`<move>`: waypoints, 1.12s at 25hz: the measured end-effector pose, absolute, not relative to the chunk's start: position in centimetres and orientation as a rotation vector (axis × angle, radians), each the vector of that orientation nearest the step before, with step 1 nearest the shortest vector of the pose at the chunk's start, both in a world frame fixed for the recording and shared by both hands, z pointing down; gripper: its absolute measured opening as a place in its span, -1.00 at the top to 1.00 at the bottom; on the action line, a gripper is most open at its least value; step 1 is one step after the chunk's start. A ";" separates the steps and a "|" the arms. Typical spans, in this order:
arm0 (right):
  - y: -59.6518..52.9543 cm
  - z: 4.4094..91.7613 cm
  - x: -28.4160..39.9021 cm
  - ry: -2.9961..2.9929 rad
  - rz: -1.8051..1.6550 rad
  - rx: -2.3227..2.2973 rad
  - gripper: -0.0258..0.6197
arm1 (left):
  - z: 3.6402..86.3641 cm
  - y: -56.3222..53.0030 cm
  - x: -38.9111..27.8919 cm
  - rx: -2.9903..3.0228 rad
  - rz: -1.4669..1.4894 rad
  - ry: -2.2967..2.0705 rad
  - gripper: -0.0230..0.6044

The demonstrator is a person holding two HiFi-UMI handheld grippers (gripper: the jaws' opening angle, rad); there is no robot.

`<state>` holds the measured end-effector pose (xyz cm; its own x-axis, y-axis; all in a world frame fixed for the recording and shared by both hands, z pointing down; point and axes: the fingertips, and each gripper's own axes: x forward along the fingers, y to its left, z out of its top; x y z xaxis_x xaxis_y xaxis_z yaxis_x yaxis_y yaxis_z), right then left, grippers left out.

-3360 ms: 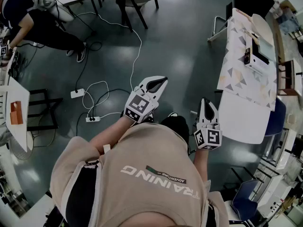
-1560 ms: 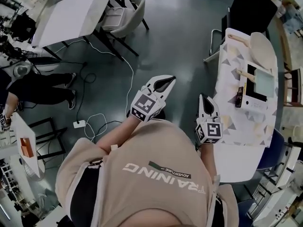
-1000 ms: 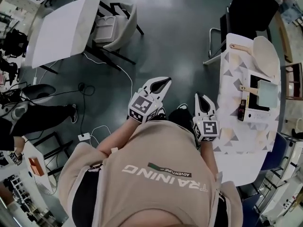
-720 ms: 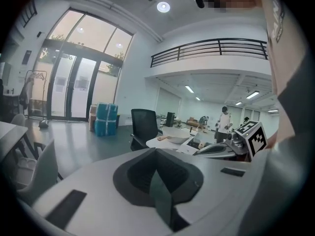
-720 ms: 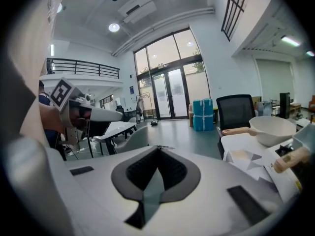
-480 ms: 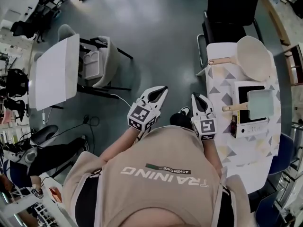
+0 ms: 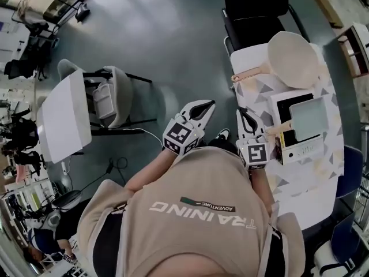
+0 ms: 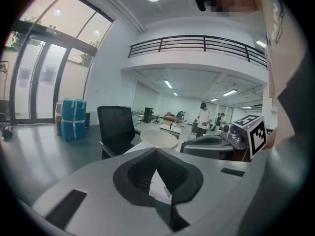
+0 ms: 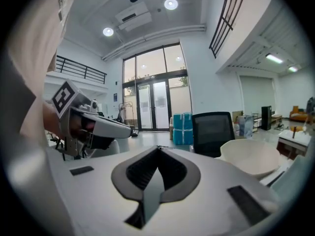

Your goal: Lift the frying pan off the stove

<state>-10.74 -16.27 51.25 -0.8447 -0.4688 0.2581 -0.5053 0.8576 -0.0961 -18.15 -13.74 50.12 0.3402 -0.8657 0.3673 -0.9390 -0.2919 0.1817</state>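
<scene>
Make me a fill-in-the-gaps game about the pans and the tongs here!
1. The square frying pan sits on top of the ___.
2. The left tongs and the right tongs are both ___ and hold nothing.
3. The round cream pan lies at the end of the table nearest the black ___.

Missing words: stove; shut; chair.

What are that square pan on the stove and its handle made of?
Square pan: probably coated metal, pale matte grey-green with no glare. Handle: looks like light wood, tan and dull; too small to be sure.
</scene>
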 end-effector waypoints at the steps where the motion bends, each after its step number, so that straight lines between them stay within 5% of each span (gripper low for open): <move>1: -16.7 51.1 -10.1 -2.795 0.212 0.782 0.91 | 50.3 -14.4 -17.4 2.269 0.294 -1.560 0.92; 28: -20.0 48.9 8.3 -2.133 0.268 1.898 0.91 | 51.1 -25.0 1.5 2.728 0.423 -0.416 0.92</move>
